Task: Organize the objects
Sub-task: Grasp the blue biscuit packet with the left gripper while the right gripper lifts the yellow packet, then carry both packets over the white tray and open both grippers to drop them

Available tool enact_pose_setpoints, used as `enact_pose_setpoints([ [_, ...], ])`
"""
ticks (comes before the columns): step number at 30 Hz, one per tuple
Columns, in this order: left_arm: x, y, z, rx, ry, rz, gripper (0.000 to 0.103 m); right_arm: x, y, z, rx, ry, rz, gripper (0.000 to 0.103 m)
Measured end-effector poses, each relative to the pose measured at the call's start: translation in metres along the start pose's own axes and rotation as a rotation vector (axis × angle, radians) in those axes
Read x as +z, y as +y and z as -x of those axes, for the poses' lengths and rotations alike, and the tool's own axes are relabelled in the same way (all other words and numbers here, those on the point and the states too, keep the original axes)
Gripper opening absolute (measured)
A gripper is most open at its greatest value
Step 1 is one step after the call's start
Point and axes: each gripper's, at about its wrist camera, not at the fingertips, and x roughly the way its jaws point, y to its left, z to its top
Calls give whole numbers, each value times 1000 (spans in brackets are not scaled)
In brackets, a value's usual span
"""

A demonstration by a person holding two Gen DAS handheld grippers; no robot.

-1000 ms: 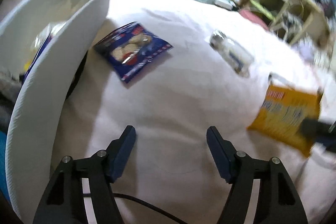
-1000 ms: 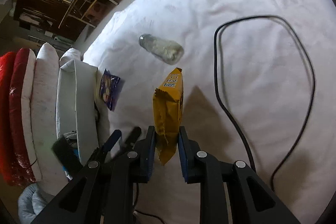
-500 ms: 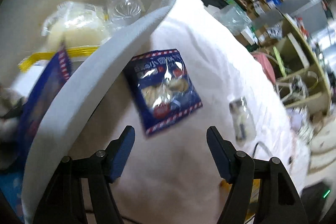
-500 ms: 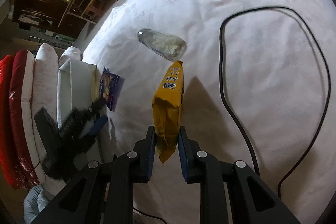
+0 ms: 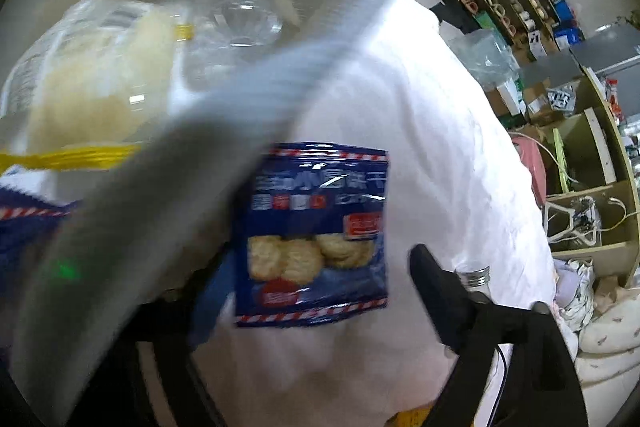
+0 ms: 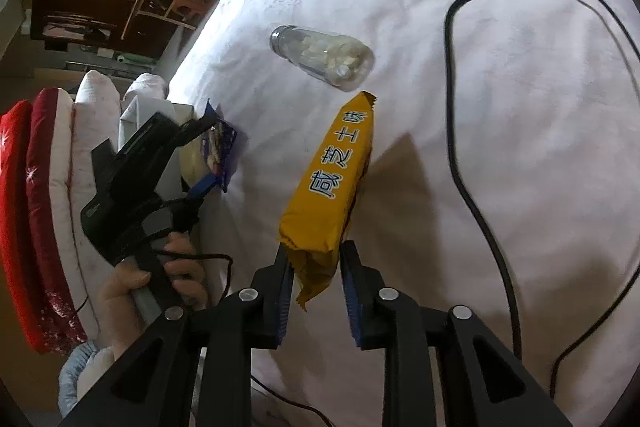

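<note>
Right gripper [image 6: 316,291] with yellow packet [image 6: 332,183] on white bedding [image 6: 540,155].

Jaws have just been opening, slightly apart; packet's crimped end between them, left pad touching, gap at right pad. Jar [image 6: 322,57] lies just beyond packet tip. Black cable [image 6: 454,155] loops at right. Left gripper [image 6: 200,163], held in a hand [image 6: 152,283], reaches blue packet [image 6: 219,147] beside white bin [image 6: 136,115].
</note>
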Motion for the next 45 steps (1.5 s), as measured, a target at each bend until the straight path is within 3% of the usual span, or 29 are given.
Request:
enact_pose_setpoints([
  [4,1,-15,-10,73,13,-20,100,5,-6,-8,-64,22,-26,26],
  [7,-6,-24,-12,125,25,-119,98,9,-17,-5,-26,14,-74,27],
  [8,-10,-27,-12,150,32,-168,95,10,-21,-3,-4,3,-90,27],
  [9,-16,-30,-10,203,28,-232,80,11,-24,0,17,-12,-101,27],
  [10,-21,-29,-6,228,21,-271,74,13,-26,2,31,-26,-109,27],
  [14,-40,-18,13,120,21,-334,68,14,-39,6,67,-44,-150,24],
  [15,-45,-16,19,98,14,-345,58,14,-40,6,78,-44,-159,24],
  [16,-51,-14,26,92,-2,-367,41,13,-41,7,90,-45,-164,24],
  [22,-80,-14,50,113,3,-510,42,11,-33,11,199,-47,-173,24],
  [34,-114,-8,125,99,-119,-666,42,0,-3,31,230,-125,-65,24],
  [37,-116,-27,129,90,-160,-701,42,-4,1,32,250,-140,-62,24],
  [45,-117,-20,157,39,-246,-751,42,-15,4,51,469,-201,-106,24],
])
